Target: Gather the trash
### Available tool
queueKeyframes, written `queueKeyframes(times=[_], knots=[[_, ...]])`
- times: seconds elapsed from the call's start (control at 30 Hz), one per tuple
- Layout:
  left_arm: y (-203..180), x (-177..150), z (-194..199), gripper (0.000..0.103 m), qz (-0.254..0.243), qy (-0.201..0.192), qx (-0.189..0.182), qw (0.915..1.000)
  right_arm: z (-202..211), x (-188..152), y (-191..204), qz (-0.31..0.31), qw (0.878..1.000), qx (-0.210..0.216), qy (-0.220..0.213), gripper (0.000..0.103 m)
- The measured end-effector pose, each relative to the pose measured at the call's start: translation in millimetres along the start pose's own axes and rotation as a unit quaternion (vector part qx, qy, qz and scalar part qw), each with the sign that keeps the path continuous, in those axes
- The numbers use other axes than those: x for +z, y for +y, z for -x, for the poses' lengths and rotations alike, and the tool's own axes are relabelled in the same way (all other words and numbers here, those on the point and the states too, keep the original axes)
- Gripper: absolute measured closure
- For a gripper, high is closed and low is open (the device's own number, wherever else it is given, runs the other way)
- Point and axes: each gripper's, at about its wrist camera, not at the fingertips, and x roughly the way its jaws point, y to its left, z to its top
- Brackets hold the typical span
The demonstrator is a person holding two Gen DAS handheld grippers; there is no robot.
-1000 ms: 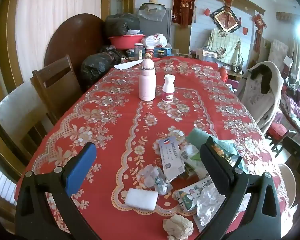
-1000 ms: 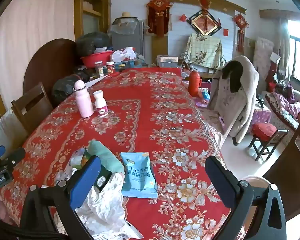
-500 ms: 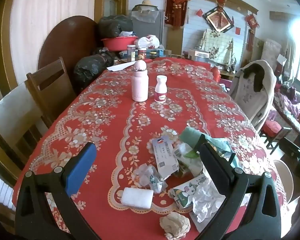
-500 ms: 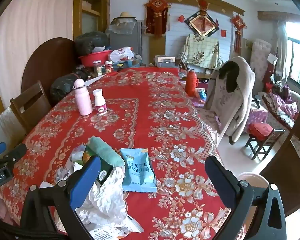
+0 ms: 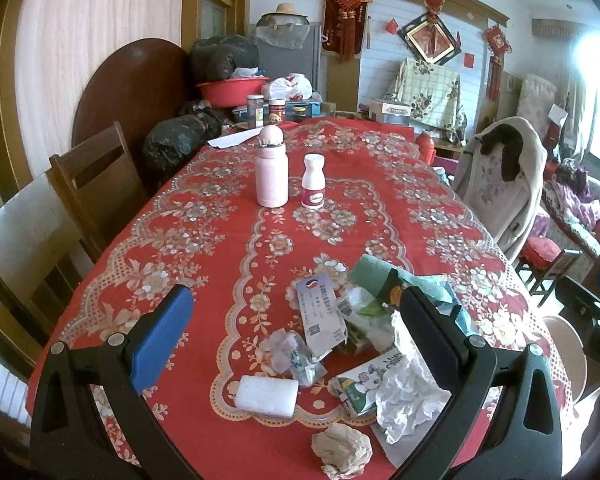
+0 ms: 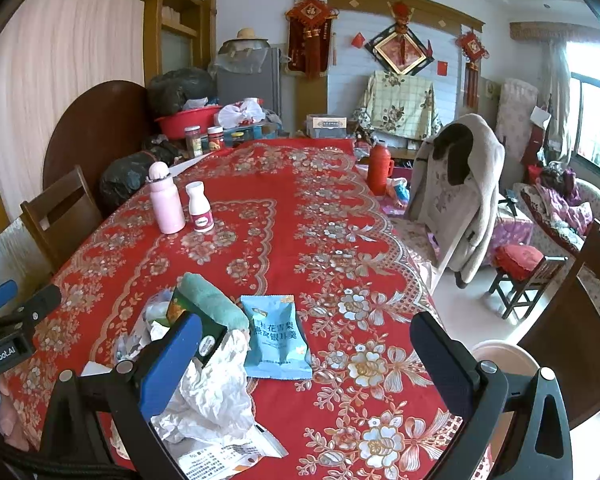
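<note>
Trash lies in a heap at the near end of the red floral table (image 5: 228,240): a white foam block (image 5: 266,396), a brown paper ball (image 5: 342,454), a crumpled clear wrapper (image 5: 292,356), a white printed packet (image 5: 320,316), crumpled white paper (image 5: 410,400) and a green wrapper (image 5: 380,276). A blue snack packet (image 6: 278,338) lies beside crumpled white paper (image 6: 210,396) and the green wrapper (image 6: 214,304). My left gripper (image 5: 296,336) is open and empty above the heap. My right gripper (image 6: 306,354) is open and empty over the blue packet.
A pink flask (image 5: 271,172) and a white pill bottle (image 5: 313,187) stand mid-table. Jars and a red basin (image 5: 232,90) crowd the far end. Wooden chairs (image 5: 96,184) stand on the left, a coat-draped chair (image 6: 456,196) on the right. A pale round bin (image 6: 504,360) sits beside the table.
Both grippers have drawn back slightly toward the near table edge, so more of the trash heap shows. Both stay open and empty.
</note>
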Motion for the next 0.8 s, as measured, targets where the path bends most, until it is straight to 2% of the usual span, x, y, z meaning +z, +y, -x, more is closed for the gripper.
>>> queueKeyframes(times=[0.07, 0.17, 0.27, 0.47, 0.8], knots=[[0.9, -1.0, 1.0, 0.0, 0.002, -0.02, -0.009, 0.9998, -0.8, 0.8, -1.3, -0.002, 1.0, 0.002, -0.001, 0.0], [-0.2, -0.5, -0.2, 0.0, -0.007, -0.012, -0.002, 0.9999, -1.5, -0.7, -1.7, 0.005, 1.0, -0.001, -0.011, 0.0], [-3.3, -0.5, -2.3, 0.0, -0.015, -0.013, 0.004, 0.9998, -3.4, 2.9, -1.7, 0.003, 1.0, 0.003, -0.004, 0.0], [-2.1, 0.5, -1.8, 0.0, -0.005, -0.01, 0.007, 0.9999, -8.6, 6.4, 1.8, 0.007, 1.0, 0.01, 0.008, 0.0], [-0.4, 1.1, -2.4, 0.0, -0.003, -0.005, 0.012, 0.9999, -10.8, 7.0, 5.0, 0.019, 1.0, 0.012, 0.004, 0.0]])
